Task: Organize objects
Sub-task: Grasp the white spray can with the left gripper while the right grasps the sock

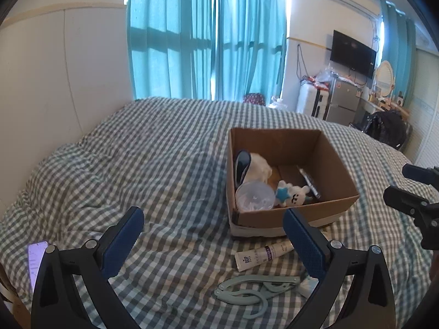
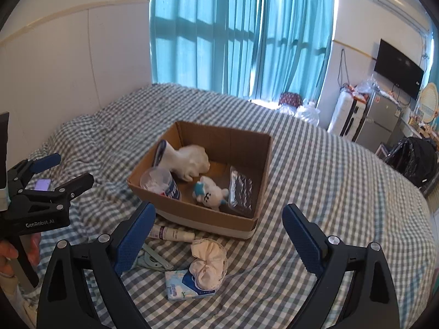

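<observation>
An open cardboard box (image 1: 340, 170) (image 2: 192, 215) sits on the checked bed. It holds a white plush toy (image 1: 295, 193) (image 2: 210, 189), a clear plastic tub (image 1: 253, 194) (image 2: 160, 182), a white crumpled bag (image 2: 192, 160) and a dark foil packet (image 2: 241, 189). In front of the box lie a white tube (image 1: 263, 253) (image 2: 171, 233), a pale green folding hanger (image 1: 252, 292) (image 2: 152, 259), a tissue pack (image 2: 182, 286) and a cream cloth bundle (image 2: 208, 261). My left gripper (image 1: 214, 242) (image 2: 65, 170) is open and empty above the bed. My right gripper (image 2: 219, 237) (image 1: 406, 183) is open and empty above the bundle.
A phone (image 1: 37, 260) (image 2: 44, 184) lies on the bed at the left. The headboard wall (image 1: 68, 76) is on the left, teal curtains (image 1: 208, 35) behind. A suitcase (image 2: 347, 116), fridge (image 2: 380, 122) and black bag (image 2: 411, 160) stand past the bed's right side.
</observation>
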`<action>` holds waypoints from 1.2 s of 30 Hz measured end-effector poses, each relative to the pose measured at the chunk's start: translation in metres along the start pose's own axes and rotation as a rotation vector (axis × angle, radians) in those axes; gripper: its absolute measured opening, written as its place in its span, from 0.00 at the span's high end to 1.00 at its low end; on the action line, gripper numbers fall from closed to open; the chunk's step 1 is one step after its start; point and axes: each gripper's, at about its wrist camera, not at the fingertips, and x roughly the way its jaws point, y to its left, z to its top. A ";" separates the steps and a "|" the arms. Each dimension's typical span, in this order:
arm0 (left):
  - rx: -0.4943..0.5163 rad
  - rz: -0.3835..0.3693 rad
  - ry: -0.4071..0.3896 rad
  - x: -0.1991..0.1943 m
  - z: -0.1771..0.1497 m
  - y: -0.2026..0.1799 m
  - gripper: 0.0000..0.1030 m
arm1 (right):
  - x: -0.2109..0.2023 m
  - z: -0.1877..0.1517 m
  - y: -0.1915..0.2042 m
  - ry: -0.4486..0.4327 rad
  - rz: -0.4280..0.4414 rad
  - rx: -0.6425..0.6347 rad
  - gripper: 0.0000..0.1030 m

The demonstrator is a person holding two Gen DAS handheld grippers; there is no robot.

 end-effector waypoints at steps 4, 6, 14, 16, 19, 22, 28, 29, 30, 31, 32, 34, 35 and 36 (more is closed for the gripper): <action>0.008 0.007 0.021 0.021 -0.013 -0.004 0.00 | 0.027 -0.009 0.000 0.035 0.014 0.001 0.08; 0.018 0.012 0.030 0.031 -0.019 -0.007 0.00 | 0.043 -0.017 0.003 0.057 0.021 -0.003 0.08; 0.047 -0.015 0.119 0.078 -0.053 -0.018 0.00 | 0.097 -0.054 0.014 0.181 0.046 -0.032 0.09; 0.066 -0.019 0.134 0.086 -0.059 -0.020 0.00 | 0.108 -0.064 0.013 0.214 0.050 -0.028 0.09; 0.091 -0.027 0.147 0.093 -0.066 -0.022 0.00 | 0.124 -0.076 0.009 0.272 0.058 -0.011 0.18; 0.126 -0.048 0.172 0.101 -0.068 -0.029 0.00 | 0.136 -0.087 0.009 0.325 0.083 -0.010 0.35; 0.188 -0.109 0.199 0.109 -0.070 -0.048 0.00 | 0.128 -0.088 0.015 0.332 0.064 -0.088 0.82; 0.192 -0.117 0.200 0.110 -0.070 -0.051 0.00 | 0.124 -0.087 0.014 0.322 0.062 -0.091 0.83; 0.200 -0.129 0.201 0.111 -0.069 -0.055 0.00 | 0.120 -0.084 0.012 0.310 0.056 -0.094 0.83; 0.210 -0.133 0.201 0.112 -0.069 -0.059 0.00 | 0.118 -0.082 0.009 0.300 0.049 -0.095 0.83; 0.220 -0.140 0.200 0.114 -0.069 -0.062 0.00 | 0.113 -0.082 0.008 0.289 0.042 -0.094 0.83; 0.244 -0.159 0.201 0.118 -0.069 -0.069 0.00 | 0.110 -0.080 0.002 0.278 0.044 -0.077 0.83; 0.257 -0.172 0.206 0.122 -0.069 -0.074 0.01 | 0.108 -0.080 -0.002 0.277 0.049 -0.062 0.83; 0.268 -0.181 0.211 0.125 -0.070 -0.078 0.04 | 0.109 -0.080 -0.005 0.278 0.053 -0.051 0.83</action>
